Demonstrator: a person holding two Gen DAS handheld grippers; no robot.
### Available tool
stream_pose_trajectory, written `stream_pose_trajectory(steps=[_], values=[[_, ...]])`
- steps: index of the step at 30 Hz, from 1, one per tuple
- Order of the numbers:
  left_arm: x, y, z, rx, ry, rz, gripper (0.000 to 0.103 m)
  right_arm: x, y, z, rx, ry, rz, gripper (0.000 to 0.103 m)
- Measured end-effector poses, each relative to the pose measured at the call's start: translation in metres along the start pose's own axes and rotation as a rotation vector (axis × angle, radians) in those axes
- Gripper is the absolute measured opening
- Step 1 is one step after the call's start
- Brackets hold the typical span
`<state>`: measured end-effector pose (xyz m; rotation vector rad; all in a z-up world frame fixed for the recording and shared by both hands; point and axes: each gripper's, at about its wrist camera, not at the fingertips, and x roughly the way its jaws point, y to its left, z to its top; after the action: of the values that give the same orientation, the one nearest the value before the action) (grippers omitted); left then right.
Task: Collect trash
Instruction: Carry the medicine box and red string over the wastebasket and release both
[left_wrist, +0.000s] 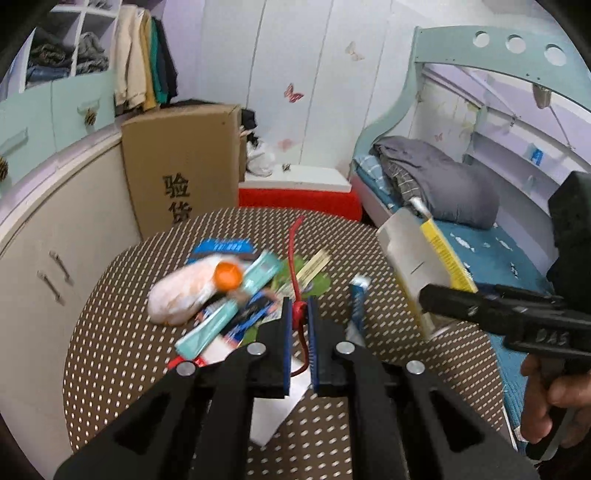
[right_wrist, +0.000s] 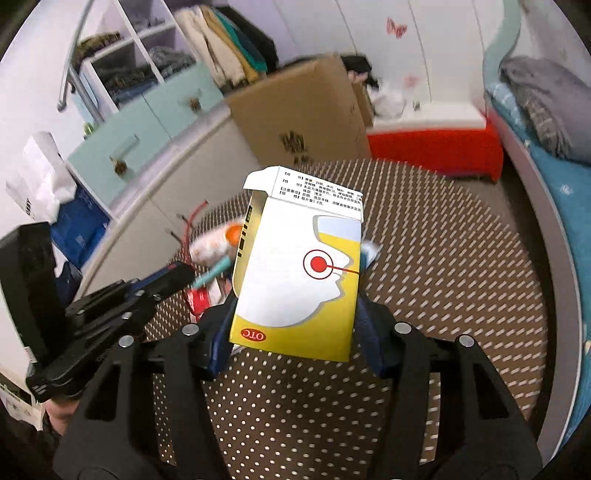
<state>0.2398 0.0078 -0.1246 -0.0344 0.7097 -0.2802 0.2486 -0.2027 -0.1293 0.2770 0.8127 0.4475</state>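
Note:
A round table (left_wrist: 110, 332) with a brown dotted cloth bears a heap of trash: a crumpled clear bottle with an orange cap (left_wrist: 227, 276), a teal carton (left_wrist: 229, 306), blue and green wrappers, and a small blue tube (left_wrist: 358, 299). My left gripper (left_wrist: 299, 310) is shut on a thin red cord (left_wrist: 293, 251) and holds it above the heap. To the right, my right gripper (right_wrist: 295, 306) is shut on a white and yellow medicine box (right_wrist: 295, 280), which hangs above the table (right_wrist: 443, 295). That box (left_wrist: 417, 258) also shows in the left wrist view.
A tall cardboard box (left_wrist: 181, 158) and a pale cabinet (left_wrist: 55, 240) stand behind and left of the table. A red bin with a white lid (left_wrist: 299, 199) is at the back. A bed (left_wrist: 480, 251) runs along the right. White paper (left_wrist: 273, 410) lies under my left gripper.

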Motion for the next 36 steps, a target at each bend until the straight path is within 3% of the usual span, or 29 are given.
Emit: stream_pose_trajectory(steps=[7, 20, 27, 36], values=[[-0.007, -0.044, 0.031, 0.057, -0.052, -0.061, 0.007, -0.066, -0.03, 0.02, 0.007, -0.153, -0.018, 0.056], [0.013, -0.163, 0.069, 0.149, -0.058, -0.27, 0.007, -0.16, -0.165, -0.001, 0.223, -0.304, -0.251, 0.057], [0.052, -0.226, 0.076, 0.195, 0.006, -0.356, 0.008, -0.18, -0.233, -0.028, 0.347, -0.301, -0.379, 0.057], [0.141, -0.312, 0.052, 0.278, 0.205, -0.418, 0.008, -0.147, -0.308, -0.062, 0.488, -0.181, -0.436, 0.058]])
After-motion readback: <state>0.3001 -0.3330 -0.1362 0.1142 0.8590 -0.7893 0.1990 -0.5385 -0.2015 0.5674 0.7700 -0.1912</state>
